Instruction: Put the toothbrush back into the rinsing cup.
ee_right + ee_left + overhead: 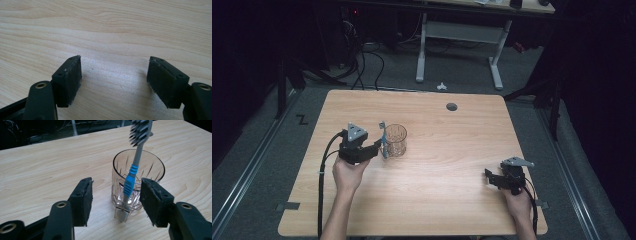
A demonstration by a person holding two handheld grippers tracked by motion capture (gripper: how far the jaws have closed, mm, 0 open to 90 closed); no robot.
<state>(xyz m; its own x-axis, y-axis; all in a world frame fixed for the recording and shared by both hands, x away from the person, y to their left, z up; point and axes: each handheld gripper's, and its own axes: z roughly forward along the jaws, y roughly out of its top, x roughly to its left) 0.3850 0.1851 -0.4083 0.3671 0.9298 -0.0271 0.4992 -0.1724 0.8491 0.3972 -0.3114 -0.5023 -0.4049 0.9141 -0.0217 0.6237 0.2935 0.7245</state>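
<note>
Left gripper [116,200]: jaws wide apart, nothing clamped, facing the tumbler.
Clear cut-glass tumbler [147,172]: upright on the light wooden table [45,165], just beyond the left jaws, slightly toward the right-hand pad.
Grey toothbrush with blue grip [130,183]: between the left jaws, untouched by either pad; leans on the tumbler's near outer wall, butt on the table, bristles up.
Right gripper [113,81]: jaws spread wide, empty, low over bare wood; well apart from the tumbler in the high view.

Wooden table [452,150], grey carpet floor [462,75], white-legged desk [462,30] behind, dark room
</note>
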